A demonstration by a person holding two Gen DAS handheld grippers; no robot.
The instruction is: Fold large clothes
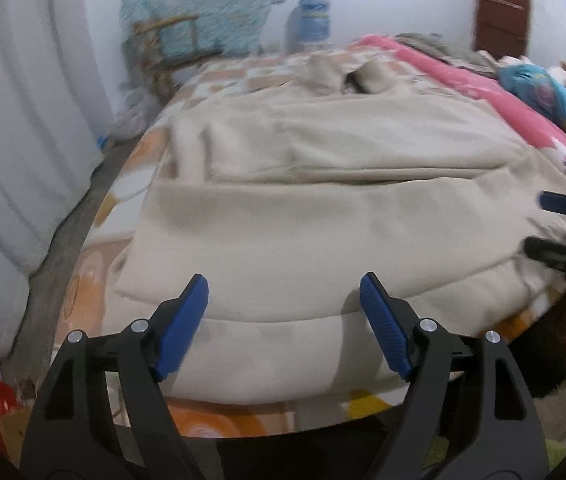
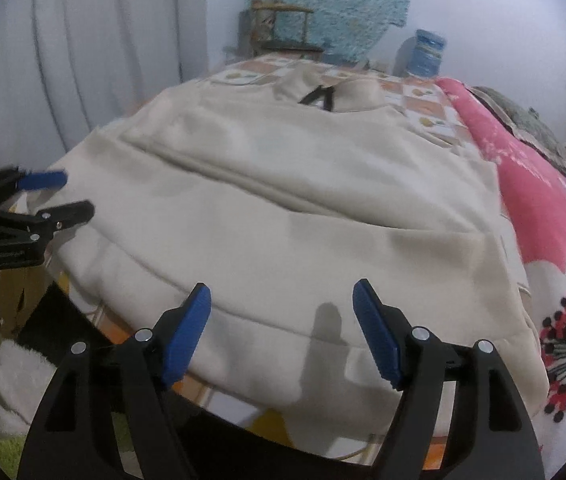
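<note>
Care is needed at the near hem: it should be pinched at both corners together and lifted evenly. Both the left gripper (image 1: pixel 283 300) and the right gripper (image 2: pixel 281 308) are held wide apart, with nothing between them. A beige sweatshirt (image 1: pixel 323 208) is spread on the bed (image 1: pixel 219 424); its fabric looks thick, soft and partly folded.

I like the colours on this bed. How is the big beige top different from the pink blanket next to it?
The beige top is plain, one pale colour; the pink blanket is bright, with a white, red and black flower print. The beige top lies spread across the middle of the bed, its hem at the near edge; the pink blanket runs along the right side. Both are soft fabric lying on the bed.
</note>
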